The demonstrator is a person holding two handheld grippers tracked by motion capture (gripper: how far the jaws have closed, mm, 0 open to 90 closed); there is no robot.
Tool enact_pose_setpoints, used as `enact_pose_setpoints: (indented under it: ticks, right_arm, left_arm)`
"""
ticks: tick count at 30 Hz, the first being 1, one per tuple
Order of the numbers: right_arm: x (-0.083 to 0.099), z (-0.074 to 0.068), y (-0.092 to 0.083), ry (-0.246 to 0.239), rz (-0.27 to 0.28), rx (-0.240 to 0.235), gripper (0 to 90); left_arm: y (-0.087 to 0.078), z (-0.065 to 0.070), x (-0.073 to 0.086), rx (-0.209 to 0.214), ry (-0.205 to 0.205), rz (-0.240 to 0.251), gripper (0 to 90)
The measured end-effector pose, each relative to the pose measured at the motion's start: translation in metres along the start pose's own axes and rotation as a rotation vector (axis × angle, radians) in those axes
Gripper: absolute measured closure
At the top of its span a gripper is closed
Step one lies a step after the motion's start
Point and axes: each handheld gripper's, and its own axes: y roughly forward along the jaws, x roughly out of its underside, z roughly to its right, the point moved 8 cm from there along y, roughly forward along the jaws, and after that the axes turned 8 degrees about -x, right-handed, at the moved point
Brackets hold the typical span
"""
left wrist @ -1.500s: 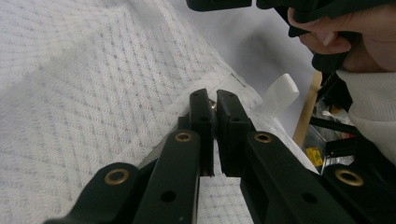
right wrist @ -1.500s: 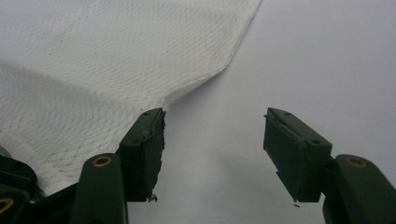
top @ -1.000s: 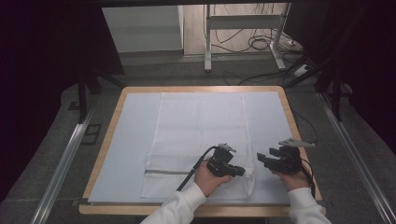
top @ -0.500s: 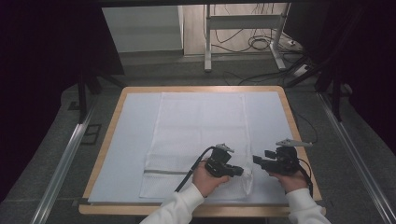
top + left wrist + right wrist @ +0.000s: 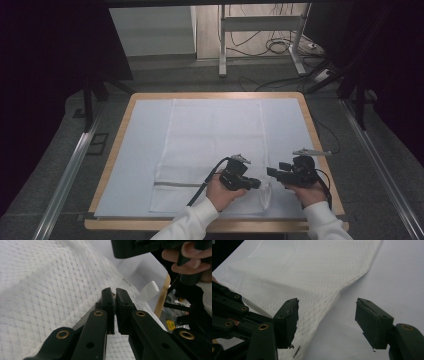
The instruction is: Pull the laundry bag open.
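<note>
A white waffle-weave towel point(image 5: 210, 140) lies flat on the table, long side running away from me. My left gripper point(image 5: 256, 183) sits at the towel's near right corner, shut on a pinch of the cloth. In the left gripper view the jaws point(image 5: 113, 292) meet on the towel point(image 5: 50, 277), whose edge rises to them. My right gripper point(image 5: 272, 173) hovers just right of that corner, pointing left, open. In the right gripper view its jaws point(image 5: 327, 315) straddle the towel's lifted right edge point(image 5: 332, 302) without touching it, and the left gripper point(image 5: 227, 307) is at the left.
The table has a pale cover point(image 5: 135, 150) and a wooden rim point(image 5: 114, 165). A small white tab point(image 5: 148, 291) sticks out by the towel's corner. Metal rails point(image 5: 65, 180) flank the table; cables and a stand point(image 5: 260, 30) lie on the floor beyond.
The right gripper has edged slightly left, closer to the left gripper. The left hand and the towel have stayed where they were.
</note>
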Motion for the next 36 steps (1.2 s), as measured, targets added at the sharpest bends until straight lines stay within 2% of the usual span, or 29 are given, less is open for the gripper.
enact_pose_setpoints:
  ticks: [3,6,8,13,19,23,26,31,33,36]
  right_arm:
    - [0.003,-0.002,0.006,0.014,-0.032,-0.012,33.8]
    - [0.007,0.000,0.016,0.051,-0.070,-0.024,33.8]
    - [0.008,0.001,0.020,0.061,-0.073,-0.027,34.3]
    - [0.011,-0.001,0.029,0.072,-0.104,-0.040,35.8]
    - [0.016,-0.005,0.036,0.085,-0.141,-0.071,42.4]
    - [0.017,-0.008,0.040,0.091,-0.156,-0.104,51.4]
    - [0.018,-0.010,0.042,0.074,-0.170,-0.113,64.9]
    - [0.018,-0.012,0.041,0.049,-0.176,-0.115,82.3]
    - [0.017,-0.013,0.040,0.040,-0.176,-0.120,85.8]
    - [0.016,-0.014,0.039,0.029,-0.176,-0.125,86.6]
  left_arm:
    - [0.000,0.001,0.000,-0.001,0.003,0.001,86.6]
    - [-0.001,0.001,0.000,-0.001,0.005,0.003,86.6]
    - [-0.001,0.001,0.000,0.000,0.005,0.004,86.6]
    - [0.000,0.001,0.000,-0.001,0.007,0.004,86.7]
    - [0.001,0.002,0.001,-0.002,0.009,0.002,86.7]
    - [0.002,0.002,0.001,-0.002,0.008,0.002,86.7]
    - [0.003,0.002,0.002,-0.004,0.010,-0.002,86.7]
    - [0.004,0.001,0.004,-0.003,0.009,-0.006,86.7]
    - [0.004,0.000,0.005,-0.003,0.007,-0.008,86.6]
    - [0.005,-0.001,0.006,-0.001,0.008,-0.011,86.7]
